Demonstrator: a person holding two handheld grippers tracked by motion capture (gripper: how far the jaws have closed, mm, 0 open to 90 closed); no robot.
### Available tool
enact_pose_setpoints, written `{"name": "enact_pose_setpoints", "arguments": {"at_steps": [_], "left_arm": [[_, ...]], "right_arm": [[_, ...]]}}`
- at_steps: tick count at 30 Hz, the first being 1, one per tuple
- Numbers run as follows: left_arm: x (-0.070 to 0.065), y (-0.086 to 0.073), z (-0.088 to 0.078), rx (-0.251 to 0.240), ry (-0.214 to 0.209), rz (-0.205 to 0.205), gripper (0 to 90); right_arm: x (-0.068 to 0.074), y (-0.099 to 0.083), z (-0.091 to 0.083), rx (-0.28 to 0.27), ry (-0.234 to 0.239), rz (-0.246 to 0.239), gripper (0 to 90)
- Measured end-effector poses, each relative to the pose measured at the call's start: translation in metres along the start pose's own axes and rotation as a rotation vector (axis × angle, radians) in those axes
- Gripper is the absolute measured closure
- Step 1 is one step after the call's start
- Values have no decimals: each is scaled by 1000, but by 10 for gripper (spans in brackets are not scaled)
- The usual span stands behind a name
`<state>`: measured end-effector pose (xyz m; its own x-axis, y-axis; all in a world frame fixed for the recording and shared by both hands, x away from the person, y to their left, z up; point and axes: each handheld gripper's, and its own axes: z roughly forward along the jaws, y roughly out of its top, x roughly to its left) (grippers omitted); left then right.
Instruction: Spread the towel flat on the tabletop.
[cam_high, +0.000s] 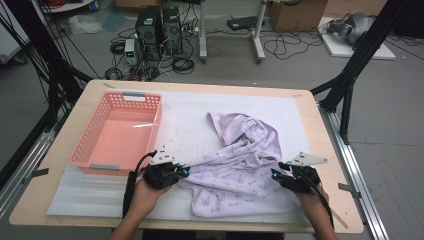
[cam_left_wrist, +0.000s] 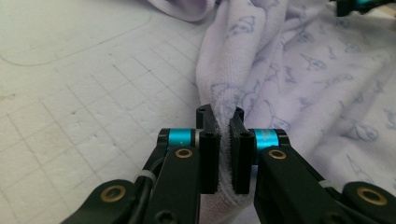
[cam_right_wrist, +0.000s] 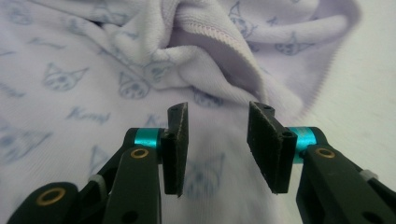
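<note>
left gripper (cam_left_wrist: 224, 135) clamped on a folded edge of the crumpled lilac cotton garment printed with blue cat faces (cam_high: 240, 165); right gripper (cam_right_wrist: 217, 147) spread wide above the same cloth. lying mid-table on the white gridded mat (cam_high: 185, 125). printed script illegible. farther left, pink slotted plastic basket (cam_high: 118, 132).

Left gripper (cam_left_wrist: 224, 140): black jaws, teal collars, brass screws. Right gripper (cam_right_wrist: 218, 140): same build. Grey three-cornered plates, black cables, bare forearms.

I'm working at a light wooden table (cam_high: 330, 165); a white gridded mat (cam_high: 180, 125) is lying flat on it.
</note>
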<state>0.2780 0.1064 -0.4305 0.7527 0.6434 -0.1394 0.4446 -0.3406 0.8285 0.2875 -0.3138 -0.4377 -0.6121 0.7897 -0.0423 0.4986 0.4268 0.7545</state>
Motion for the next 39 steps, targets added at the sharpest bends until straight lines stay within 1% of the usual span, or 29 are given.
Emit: {"name": "enact_pose_setpoints", "arguments": {"at_steps": [2,4,5,6,7,9,10,11,12,14,15,17,18,19,21,22,23,24,25,26,27,29,30,31,33,34,35,38,39], "left_arm": [[-1,-1,-1,0,-16,-3,845],[-1,-3,1,0,-36,-6,841],[-1,-4,1,4,-35,-9,841],[0,-5,2,3,-33,-13,840],[1,-5,3,1,-34,-19,837],[2,-5,4,-4,-37,-28,820],[3,-4,4,-9,-37,-35,752],[3,-3,4,-12,-41,-46,752],[4,-2,3,-15,-47,-54,705],[6,1,3,-18,-43,-54,566],[6,2,3,-19,-34,-45,549],[8,5,3,-32,-26,-54,510],[9,7,3,-35,-22,-58,497],[9,9,4,-42,-20,-61,493],[10,13,5,-55,-18,-66,490],[11,15,7,-61,-16,-68,490],[12,16,8,-66,-18,-72,489],[13,18,10,-67,-20,-75,489],[15,21,13,-66,-21,-78,489],[17,23,16,-66,-19,-78,490],[18,25,20,-68,-10,-79,492],[20,29,28,-76,-7,-88,495],[21,31,32,-79,-1,-86,501],[22,33,36,-84,-4,-82,508],[23,39,47,-70,-2,-80,518],[22,42,52,-68,-4,-78,519],[21,45,57,-65,-6,-78,524],[18,55,73,-53,-12,-63,535],[17,58,79,-47,-15,-67,537]], "right_arm": [[0,3,13,29,-6,0,593],[-2,4,18,24,1,3,630],[-2,4,18,26,11,13,663],[-3,4,18,23,28,13,735],[-3,3,17,21,45,12,845],[-3,1,14,25,58,-1,874],[-5,-2,10,33,88,12,881],[-5,-2,10,33,88,12,881],[-6,-4,6,42,96,9,881],[-5,-10,-5,67,93,-7,881],[-4,-13,-11,82,87,-22,881],[0,-20,-25,118,72,-59,881],[2,-24,-33,133,66,-64,881],[3,-28,-41,133,61,-75,881],[3,-36,-56,150,31,-90,881],[1,-40,-62,158,21,-90,881],[-1,-44,-68,164,13,-86,881],[-3,-47,-74,171,9,-64,880],[-5,-49,-78,176,17,-47,879],[-6,-50,-81,177,18,-42,869],[-6,-49,-83,164,19,-45,842],[-5,-44,-86,119,4,-37,729],[-5,-41,-86,85,-1,-35,669],[-5,-36,-86,47,-6,-24,632],[-6,-27,-82,-11,-26,-12,626],[-7,-22,-79,-30,-36,-3,620],[-7,-18,-75,-45,-36,7,620],[-7,-7,-59,-63,-30,19,615],[-6,-5,-53,-62,-37,21,611]]}}
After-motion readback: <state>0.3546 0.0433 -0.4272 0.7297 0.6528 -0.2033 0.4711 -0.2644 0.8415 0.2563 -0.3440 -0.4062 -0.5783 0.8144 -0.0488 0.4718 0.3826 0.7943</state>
